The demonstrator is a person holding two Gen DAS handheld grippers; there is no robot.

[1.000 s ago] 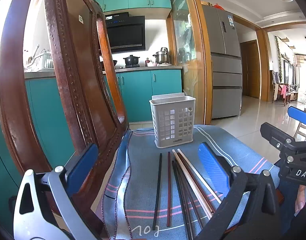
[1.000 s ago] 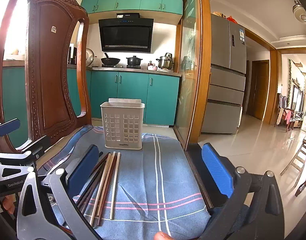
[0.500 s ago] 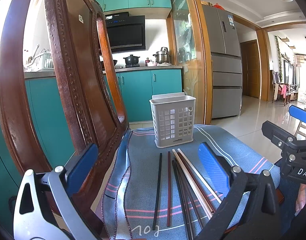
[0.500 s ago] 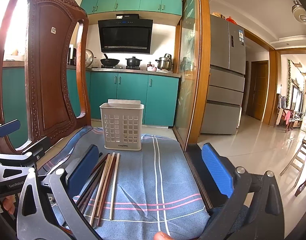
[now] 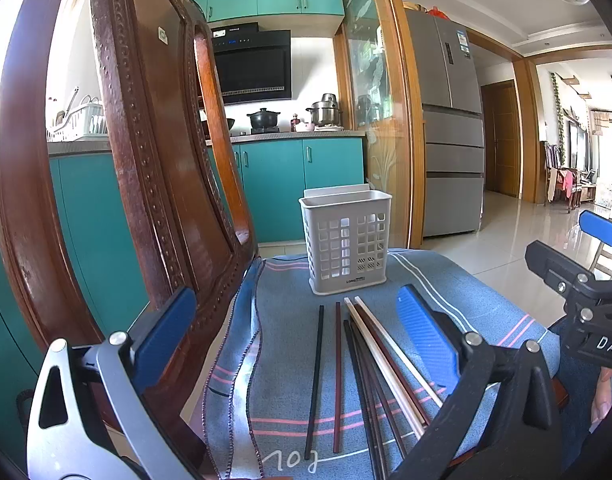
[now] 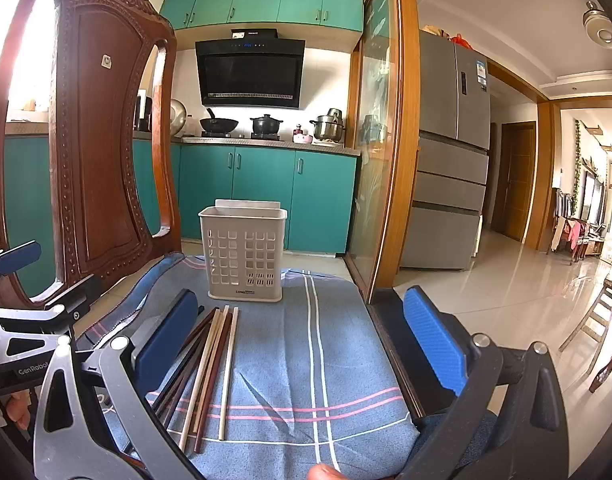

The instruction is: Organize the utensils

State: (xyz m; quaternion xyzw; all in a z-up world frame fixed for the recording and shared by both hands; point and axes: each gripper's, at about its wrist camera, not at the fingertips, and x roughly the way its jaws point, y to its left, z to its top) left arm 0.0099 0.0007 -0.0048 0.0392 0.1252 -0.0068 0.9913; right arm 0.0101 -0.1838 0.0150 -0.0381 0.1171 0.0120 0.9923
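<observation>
The perforated holder (image 5: pixel 346 240) is showing matt pale plastic. The chopsticks (image 5: pixel 370 364) are looking smooth, some dark, some pale wood. The striped cloth (image 6: pixel 338 360) is lying woven and matt; the carved chair back (image 6: pixel 101 152) is gleaming with varnished wood.

A pale grey plastic holder (image 5: pixel 348 242) stands upright on the far part of a blue striped cloth (image 5: pixel 458 300), its walls pierced with square holes and its top open. In front of it lie the chopsticks (image 5: pixel 370 364), flat on the cloth with their tips pointing at the holder. A black one (image 5: pixel 314 380) and a dark red one (image 5: pixel 337 376) lie apart to the left, nearly parallel. The rest, dark and cream, are bunched together and overlapping.
</observation>
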